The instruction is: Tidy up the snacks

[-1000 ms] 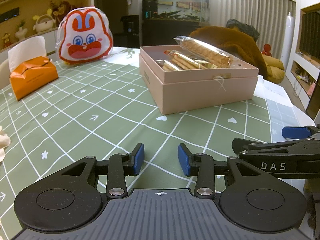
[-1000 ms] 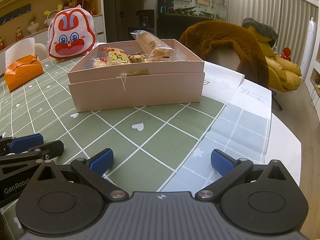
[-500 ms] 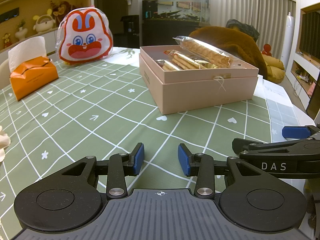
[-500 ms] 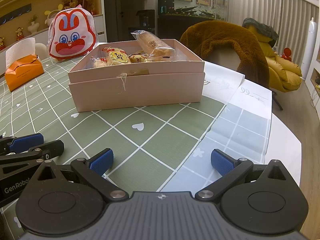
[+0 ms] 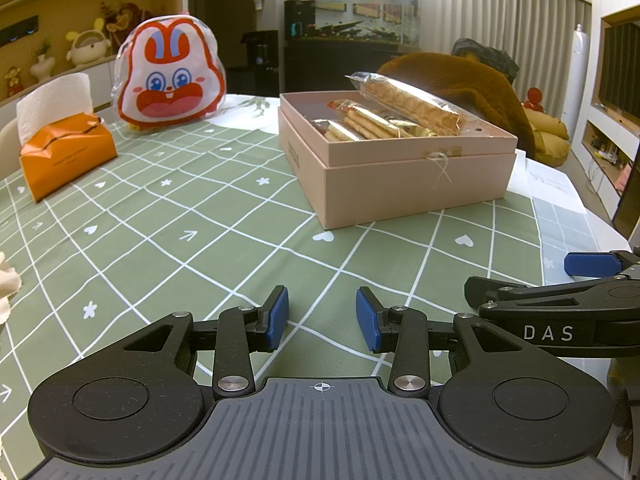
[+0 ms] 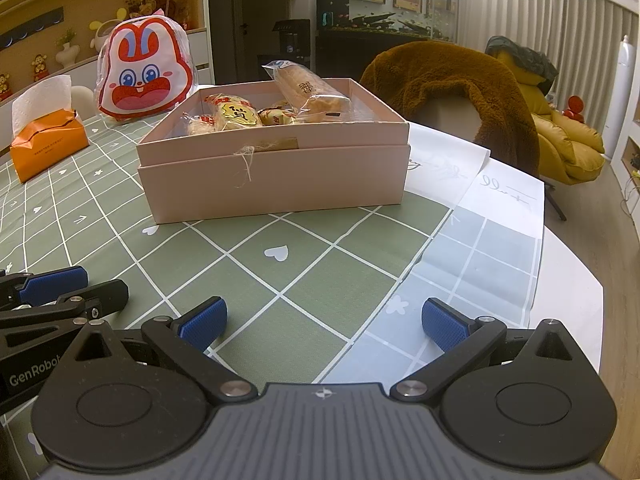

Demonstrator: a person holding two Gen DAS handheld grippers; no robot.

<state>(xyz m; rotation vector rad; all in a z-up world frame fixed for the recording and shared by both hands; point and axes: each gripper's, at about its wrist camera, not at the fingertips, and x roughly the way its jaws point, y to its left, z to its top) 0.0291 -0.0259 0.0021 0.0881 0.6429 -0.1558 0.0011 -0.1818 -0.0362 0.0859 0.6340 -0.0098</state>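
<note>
An open pink cardboard box (image 6: 276,184) stands on the desk, nested in its own slightly wider pink lid or base, with a bit of pale string hanging at its front edge. Inside lie several wrapped snacks: a long clear-wrapped wafer roll packet (image 5: 408,102) propped across the far rim and tilted upward, a clear packet of ridged biscuits (image 5: 360,122) lying lower beside it, a yellow-and-red printed packet (image 6: 232,114), and small gold-wrapped pieces (image 6: 276,117) between them. The box sits on a green checked cloth with white hearts and stars (image 5: 192,216) covering the desk, toward its right side.

Behind the box to the left stands a white-and-red rabbit-face bag (image 5: 170,80), and further left an orange tissue pack with white tissue sticking out (image 5: 66,152).

The left gripper (image 5: 322,314) hovers near the cloth with jaws narrowly apart and empty. The right gripper (image 6: 324,318), just beside it, has jaws spread wide, holding nothing.
</note>
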